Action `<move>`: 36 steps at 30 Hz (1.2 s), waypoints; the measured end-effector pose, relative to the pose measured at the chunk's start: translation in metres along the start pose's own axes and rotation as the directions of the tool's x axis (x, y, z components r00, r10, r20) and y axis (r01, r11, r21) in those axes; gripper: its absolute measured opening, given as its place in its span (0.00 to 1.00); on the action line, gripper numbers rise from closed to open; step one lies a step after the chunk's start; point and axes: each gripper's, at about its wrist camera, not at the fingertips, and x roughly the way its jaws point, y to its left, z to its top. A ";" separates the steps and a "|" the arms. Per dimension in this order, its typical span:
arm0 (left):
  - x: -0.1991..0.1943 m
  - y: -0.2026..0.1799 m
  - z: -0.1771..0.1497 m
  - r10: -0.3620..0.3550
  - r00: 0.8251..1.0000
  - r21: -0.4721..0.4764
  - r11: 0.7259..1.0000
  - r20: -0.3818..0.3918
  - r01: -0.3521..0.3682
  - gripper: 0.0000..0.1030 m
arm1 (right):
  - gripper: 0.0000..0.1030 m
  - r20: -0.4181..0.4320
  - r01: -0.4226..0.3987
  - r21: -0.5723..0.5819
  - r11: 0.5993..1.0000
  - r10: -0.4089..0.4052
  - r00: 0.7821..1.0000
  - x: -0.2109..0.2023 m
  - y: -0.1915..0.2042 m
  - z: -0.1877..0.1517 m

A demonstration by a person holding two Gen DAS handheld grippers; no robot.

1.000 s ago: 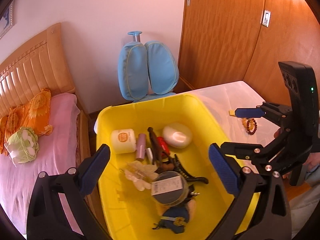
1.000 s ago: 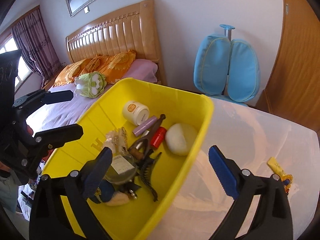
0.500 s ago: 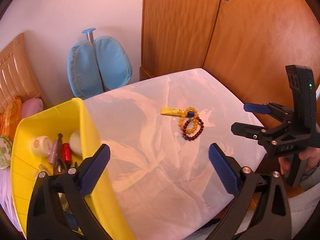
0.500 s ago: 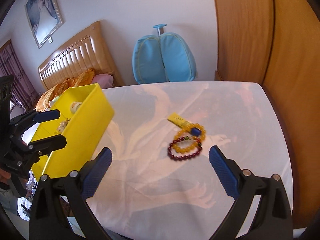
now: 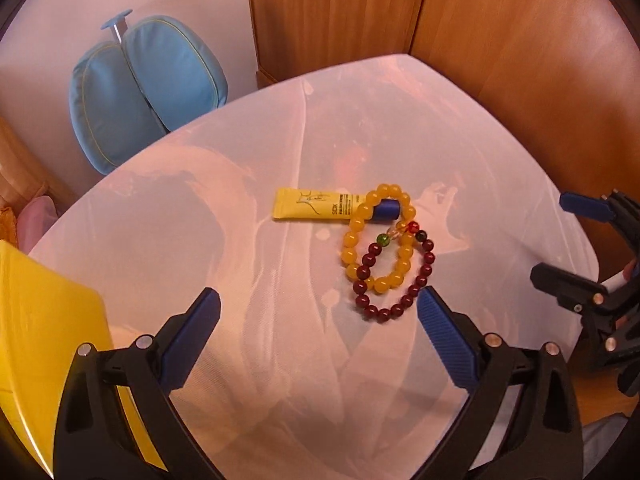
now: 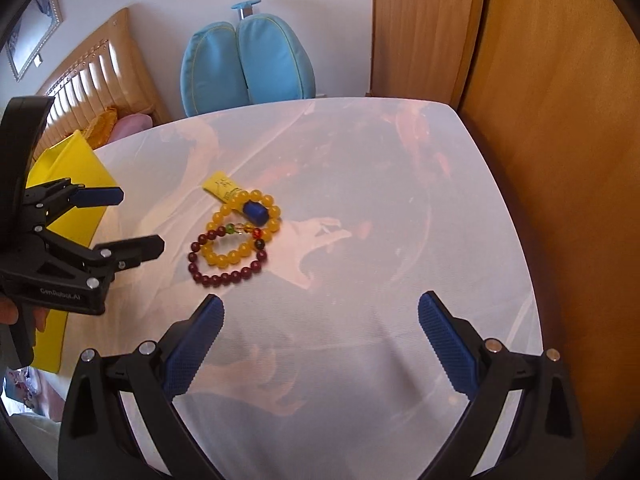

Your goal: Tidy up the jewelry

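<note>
While both bracelets, the yellow bracelet [image 5: 378, 240] and dark red bracelet [image 5: 396, 280], lie overlapped mid-frame on the bench [image 5: 248, 280] beside a yellow tube [image 5: 316, 209], the left tool [image 5: 318, 340] and right tool [image 6: 320, 340] hang spread wide and empty, so I judge the sorting barely begun.

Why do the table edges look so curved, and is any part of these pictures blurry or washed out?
Both wrist views use fisheye lenses, so the table bows outward and the corners go black. Left wrist view: the bracelets and yellow tube are sharp, with soft, pinkish light. Right wrist view: the bed headboard catches bright sunlight stripes, and the tablecloth looks pale.
</note>
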 end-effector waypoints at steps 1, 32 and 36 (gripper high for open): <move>0.008 -0.002 0.001 0.004 1.000 0.016 1.000 -0.018 -0.003 0.93 | 0.96 -0.009 -0.004 0.015 1.000 0.004 1.000 0.005 -0.003 0.000; 0.030 -0.018 0.004 -0.169 0.985 0.082 0.982 -0.034 0.172 0.09 | 0.96 -0.053 -0.033 0.046 0.998 0.035 0.998 0.021 -0.018 -0.014; 0.023 -0.017 0.006 -0.187 0.982 0.079 0.979 -0.021 0.188 0.09 | 0.96 -0.049 -0.031 0.039 0.999 0.033 0.998 0.019 -0.018 -0.013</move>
